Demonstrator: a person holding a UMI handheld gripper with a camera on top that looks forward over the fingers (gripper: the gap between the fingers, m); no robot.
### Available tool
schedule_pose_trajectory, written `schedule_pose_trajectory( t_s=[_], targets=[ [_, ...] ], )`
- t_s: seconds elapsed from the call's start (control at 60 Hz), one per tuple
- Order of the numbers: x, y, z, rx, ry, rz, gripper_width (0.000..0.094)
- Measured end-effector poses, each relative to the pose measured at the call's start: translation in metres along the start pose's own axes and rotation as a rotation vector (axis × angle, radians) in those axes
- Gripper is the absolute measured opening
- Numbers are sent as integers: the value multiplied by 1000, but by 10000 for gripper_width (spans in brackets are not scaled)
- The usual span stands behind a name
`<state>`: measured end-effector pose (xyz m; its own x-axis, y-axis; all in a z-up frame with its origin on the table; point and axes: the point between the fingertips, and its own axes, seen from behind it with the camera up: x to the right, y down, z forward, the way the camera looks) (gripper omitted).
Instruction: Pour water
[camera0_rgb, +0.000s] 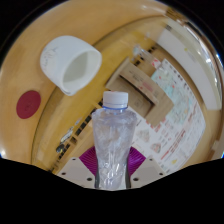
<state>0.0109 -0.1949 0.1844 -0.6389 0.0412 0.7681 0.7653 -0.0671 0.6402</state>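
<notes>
A clear plastic water bottle (113, 140) with a white cap (116, 98) stands upright between my gripper's fingers (112, 162). Both magenta pads (89, 160) press on the bottle's sides, so the gripper is shut on it. A white cup (70, 63) lies beyond the bottle to the left on the round wooden table (40, 130), its opening facing the bottle side. The bottle's lower part is hidden by the gripper body.
A dark red round spot (29, 103) lies on the table left of the bottle. Beyond the table's edge is a patterned rug (160, 95) with pale furniture on it.
</notes>
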Motion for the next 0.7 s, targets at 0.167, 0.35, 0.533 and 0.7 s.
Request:
schedule_pose_trajectory(
  t_s=[0.167, 0.35, 0.533, 0.7],
  targets=[
    [-7, -20, 3, 21, -17, -24, 343],
    [15, -6, -7, 11, -2, 162, 343],
    [85, 57, -37, -22, 33, 828, 347],
    [113, 103, -59, 16, 18, 1503, 346]
  ],
)
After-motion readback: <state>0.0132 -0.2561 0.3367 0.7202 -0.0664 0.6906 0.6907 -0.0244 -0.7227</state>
